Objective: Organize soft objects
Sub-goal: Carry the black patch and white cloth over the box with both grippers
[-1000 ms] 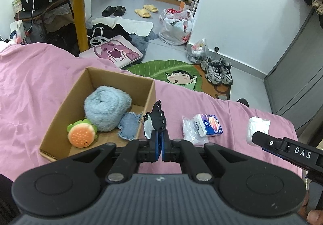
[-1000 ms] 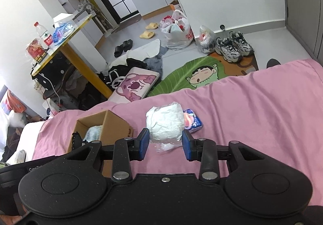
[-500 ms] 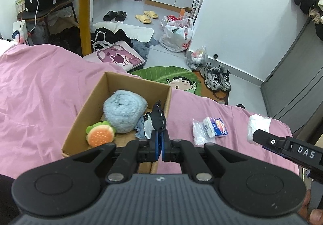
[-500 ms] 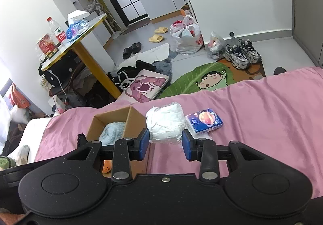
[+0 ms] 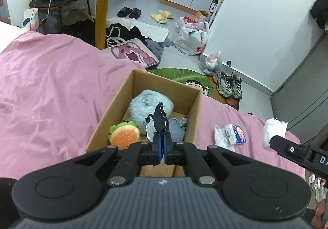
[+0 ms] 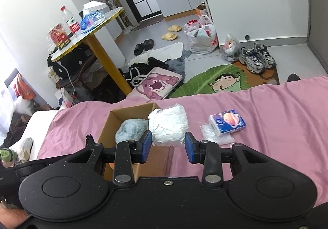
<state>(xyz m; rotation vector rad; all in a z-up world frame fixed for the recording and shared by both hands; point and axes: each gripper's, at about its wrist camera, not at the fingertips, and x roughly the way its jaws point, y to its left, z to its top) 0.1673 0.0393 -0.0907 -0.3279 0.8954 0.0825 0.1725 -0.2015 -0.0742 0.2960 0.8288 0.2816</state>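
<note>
Black cloth: thin, floppy, v. light; pinched at its low end by left claw, pads squeezed tight on it.
Box: right under/ahead of left claw, w/ blue fluffy ball + burger toy inside.
White bundle: soft, squishy; sits btwn right claw pads, which look to hold its sides.
Pose: both claws point fwd + down at bed.
Tissue pack: right of right claw, on bed.
</note>
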